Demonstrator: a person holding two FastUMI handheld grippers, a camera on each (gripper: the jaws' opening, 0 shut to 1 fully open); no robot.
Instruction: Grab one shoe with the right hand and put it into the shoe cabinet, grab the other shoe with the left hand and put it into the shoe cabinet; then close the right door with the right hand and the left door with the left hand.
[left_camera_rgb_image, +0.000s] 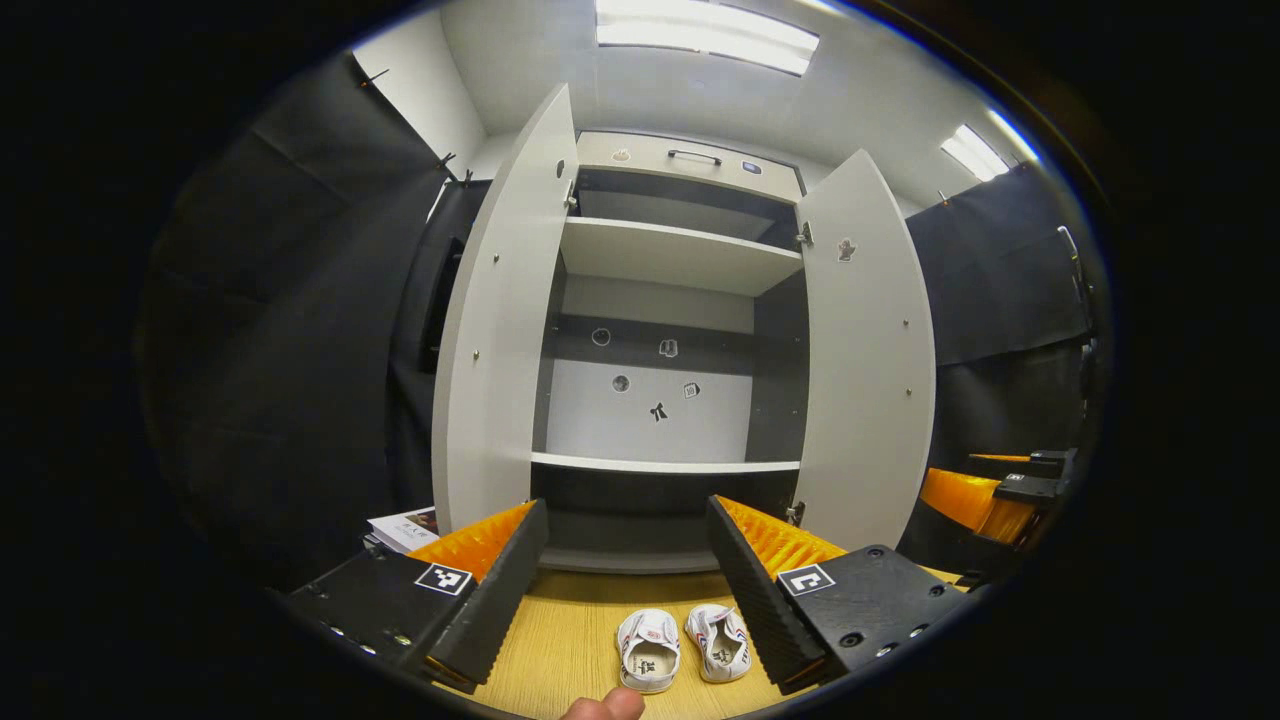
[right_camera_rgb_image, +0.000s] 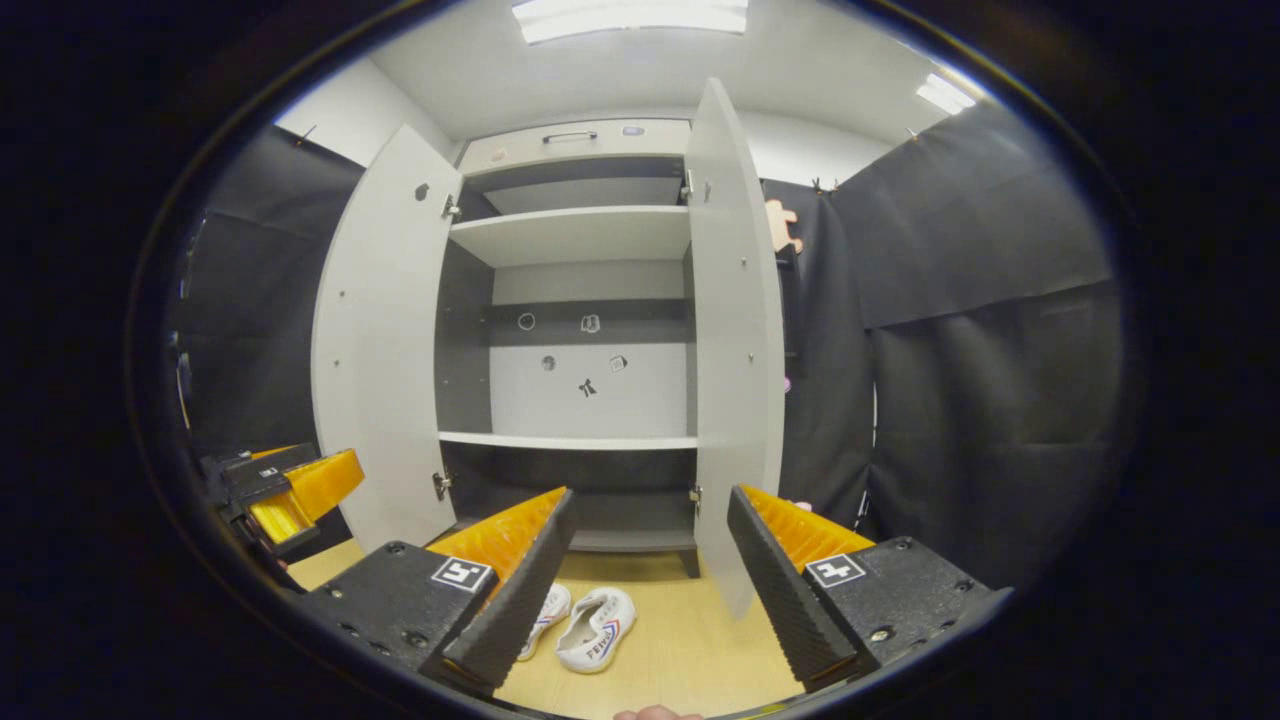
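Observation:
Two small white shoes stand side by side on the wooden floor before the cabinet: left shoe (left_camera_rgb_image: 648, 650) and right shoe (left_camera_rgb_image: 718, 641) in the left gripper view. The right gripper view shows one whole shoe (right_camera_rgb_image: 596, 615) and the other shoe (right_camera_rgb_image: 546, 609) partly behind a finger. The grey shoe cabinet (left_camera_rgb_image: 660, 340) (right_camera_rgb_image: 580, 330) stands with both doors open and its shelves bare. My left gripper (left_camera_rgb_image: 628, 525) is open, above and short of the shoes. My right gripper (right_camera_rgb_image: 650, 510) is open too, holding nothing. Each view shows the other gripper at its edge: the right gripper (left_camera_rgb_image: 1000, 495), the left gripper (right_camera_rgb_image: 285, 495).
The left door (left_camera_rgb_image: 495, 330) (right_camera_rgb_image: 385, 340) and right door (left_camera_rgb_image: 868, 350) (right_camera_rgb_image: 735, 330) swing outward toward me. A booklet (left_camera_rgb_image: 405, 528) lies on the floor left of the cabinet. Black cloth walls close in on both sides. A fingertip (left_camera_rgb_image: 603, 708) shows at the bottom edge.

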